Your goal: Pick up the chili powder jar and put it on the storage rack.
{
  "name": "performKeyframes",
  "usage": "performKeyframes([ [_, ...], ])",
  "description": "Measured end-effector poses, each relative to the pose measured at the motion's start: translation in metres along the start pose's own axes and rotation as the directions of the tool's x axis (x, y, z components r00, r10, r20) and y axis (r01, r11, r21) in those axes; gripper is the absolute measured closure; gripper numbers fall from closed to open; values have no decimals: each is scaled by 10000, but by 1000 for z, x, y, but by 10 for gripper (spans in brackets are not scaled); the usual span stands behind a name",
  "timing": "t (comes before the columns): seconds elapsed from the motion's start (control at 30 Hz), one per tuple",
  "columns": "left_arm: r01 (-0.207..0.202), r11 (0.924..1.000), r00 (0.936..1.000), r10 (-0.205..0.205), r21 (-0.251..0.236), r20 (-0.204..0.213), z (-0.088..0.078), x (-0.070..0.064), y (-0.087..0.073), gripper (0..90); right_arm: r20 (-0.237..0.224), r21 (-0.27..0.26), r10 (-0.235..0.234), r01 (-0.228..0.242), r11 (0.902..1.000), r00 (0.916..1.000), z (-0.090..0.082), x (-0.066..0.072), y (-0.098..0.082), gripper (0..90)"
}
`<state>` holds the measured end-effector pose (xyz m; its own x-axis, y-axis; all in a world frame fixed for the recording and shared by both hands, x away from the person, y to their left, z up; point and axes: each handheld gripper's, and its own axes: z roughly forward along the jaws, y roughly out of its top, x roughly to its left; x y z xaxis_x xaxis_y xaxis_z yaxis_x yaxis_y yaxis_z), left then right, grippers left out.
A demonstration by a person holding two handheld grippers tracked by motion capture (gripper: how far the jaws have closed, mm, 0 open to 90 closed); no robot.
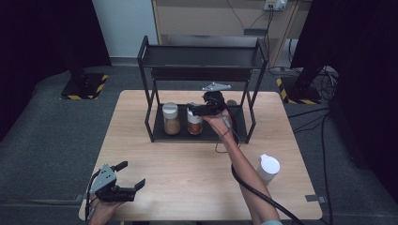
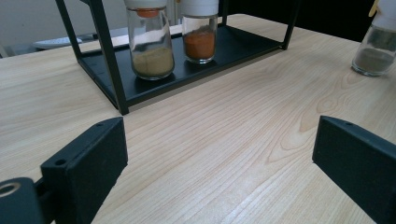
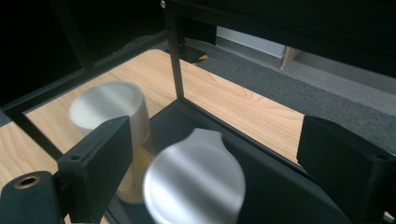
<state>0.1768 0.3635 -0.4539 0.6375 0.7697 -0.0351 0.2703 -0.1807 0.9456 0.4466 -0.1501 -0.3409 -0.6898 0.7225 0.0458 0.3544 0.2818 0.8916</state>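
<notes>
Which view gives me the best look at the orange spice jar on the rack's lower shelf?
The left gripper view: the orange spice jar stands sharp and unobstructed, contents visible. The high view shows it small, partly behind the right gripper. The right gripper view shows its blurred white lid from above.

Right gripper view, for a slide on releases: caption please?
Open right gripper above the white-capped spice jar standing beside another jar on the black rack's lower shelf.
</notes>
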Motion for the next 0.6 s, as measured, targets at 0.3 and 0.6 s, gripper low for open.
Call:
performKeyframes([
  [0.3,42,10000,10000,-42,-26,50,0,1,0,26,-434,-334,-676,662,9972,9968,-27,11,12,107],
  [0.6,51,10000,10000,-50,-40,78,0,1,0,26,-1194,-625,-1377,1310,9894,9833,-63,27,8,106],
])
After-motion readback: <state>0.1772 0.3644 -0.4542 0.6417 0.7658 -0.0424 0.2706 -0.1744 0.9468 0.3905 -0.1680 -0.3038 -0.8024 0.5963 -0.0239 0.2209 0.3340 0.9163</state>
